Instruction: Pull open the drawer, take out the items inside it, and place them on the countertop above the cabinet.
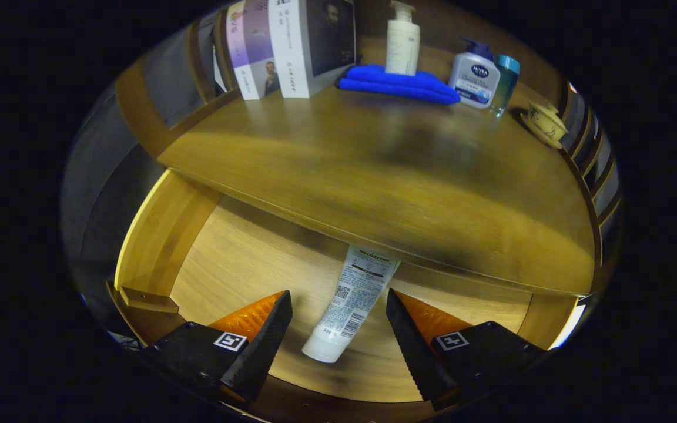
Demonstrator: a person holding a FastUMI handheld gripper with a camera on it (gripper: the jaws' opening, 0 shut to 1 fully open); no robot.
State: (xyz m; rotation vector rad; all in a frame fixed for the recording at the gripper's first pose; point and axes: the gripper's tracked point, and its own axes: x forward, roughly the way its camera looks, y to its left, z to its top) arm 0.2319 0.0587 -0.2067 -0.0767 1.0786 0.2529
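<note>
Drawer [244, 258] stood pulled well out beneath the countertop [374, 170], so the opening part of the job looked done, while the emptying had, by my reckoning, yet to start. From the gripper's own camera I saw the gripper [338, 335] hanging over the drawer with its two fingers spread wide and holding nothing. One white tube [350, 305] lay on the drawer floor between the fingers, touching neither, its far end tucked under the countertop edge. I could count no other item in the drawer, though its back was hidden. Up on the countertop sat three boxes [291, 47], one folded blue towel [397, 85], one pump bottle [402, 41] standing on it, two more bottles [482, 76] beside it, and one small cup [545, 122].
</note>
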